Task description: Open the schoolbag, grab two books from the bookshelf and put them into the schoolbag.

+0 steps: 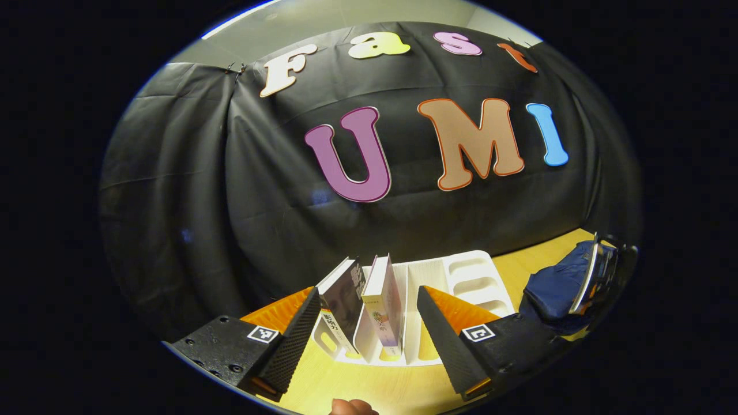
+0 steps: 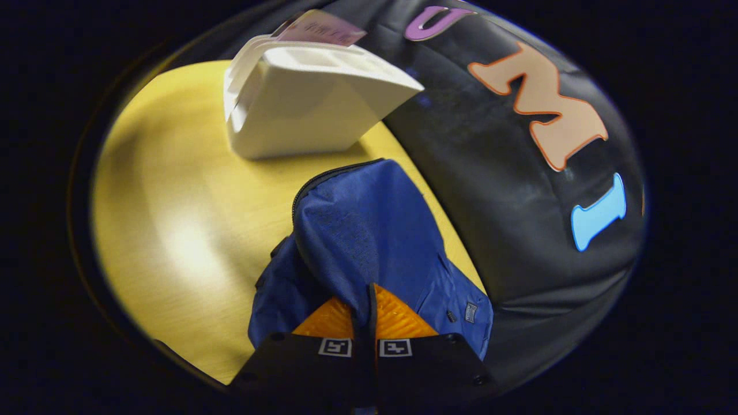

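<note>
1. Leftmost, in the left gripper view, the left gripper (image 1: pixel 369 323) had its fingers spread wide apart, holding nothing, aimed at the white bookshelf (image 1: pixel 467 276) standing at six o'clock on the yellow table (image 1: pixel 519 265).
2. Between those fingers stood two books in the bookshelf's slots: a dark-covered book (image 1: pixel 343 300) leaning toward eleven o'clock, and just beside it a pale-spined book (image 1: pixel 385 305) more upright. Neither finger touched either one.
3. Further right, toward four o'clock in that view, the blue schoolbag (image 1: pixel 556 288) lay on the table, well apart from the bookshelf. Something flat, perhaps a book, stood at its opening beside dark hardware; I could not tell what.
4. In the right gripper view, the right gripper (image 2: pixel 369 311) had its fingers pressed together on a fold of the schoolbag's fabric, lifting it up from six o'clock; the zip edge ran at about eleven o'clock.
5. At twelve o'clock there the bookshelf stood with a book top showing above it.
6. Judging by this, the bag seemed opened and held; whether one book was already in was unclear, and at least one grab and drop remained.
</note>
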A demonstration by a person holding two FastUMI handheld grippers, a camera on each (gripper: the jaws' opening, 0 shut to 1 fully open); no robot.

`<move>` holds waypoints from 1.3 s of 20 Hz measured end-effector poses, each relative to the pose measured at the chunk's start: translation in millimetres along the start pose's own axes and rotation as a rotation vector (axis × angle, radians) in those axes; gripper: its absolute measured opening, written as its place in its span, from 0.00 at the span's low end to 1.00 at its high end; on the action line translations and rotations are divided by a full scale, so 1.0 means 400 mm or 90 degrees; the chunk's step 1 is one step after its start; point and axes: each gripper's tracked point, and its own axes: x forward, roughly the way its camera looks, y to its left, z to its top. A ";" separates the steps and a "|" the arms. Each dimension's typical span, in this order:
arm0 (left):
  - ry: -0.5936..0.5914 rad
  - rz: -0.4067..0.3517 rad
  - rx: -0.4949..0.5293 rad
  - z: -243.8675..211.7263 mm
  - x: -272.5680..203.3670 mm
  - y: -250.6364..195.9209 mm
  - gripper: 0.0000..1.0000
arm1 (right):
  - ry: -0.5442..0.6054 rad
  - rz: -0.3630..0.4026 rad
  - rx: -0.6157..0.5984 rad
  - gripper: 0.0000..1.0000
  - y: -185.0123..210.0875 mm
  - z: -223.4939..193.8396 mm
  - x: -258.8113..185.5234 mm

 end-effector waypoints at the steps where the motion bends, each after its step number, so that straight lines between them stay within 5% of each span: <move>1: 0.001 -0.001 0.000 -0.002 0.001 -0.001 0.99 | -0.007 0.000 0.022 0.00 -0.017 0.014 -0.015; 12: 0.019 -0.014 -0.011 -0.019 0.013 -0.023 0.99 | -0.022 0.032 0.419 0.04 -0.181 0.034 -0.058; 26: 0.068 -0.020 -0.038 -0.067 0.105 -0.027 0.99 | -0.051 -0.021 0.977 0.03 -0.333 -0.054 -0.090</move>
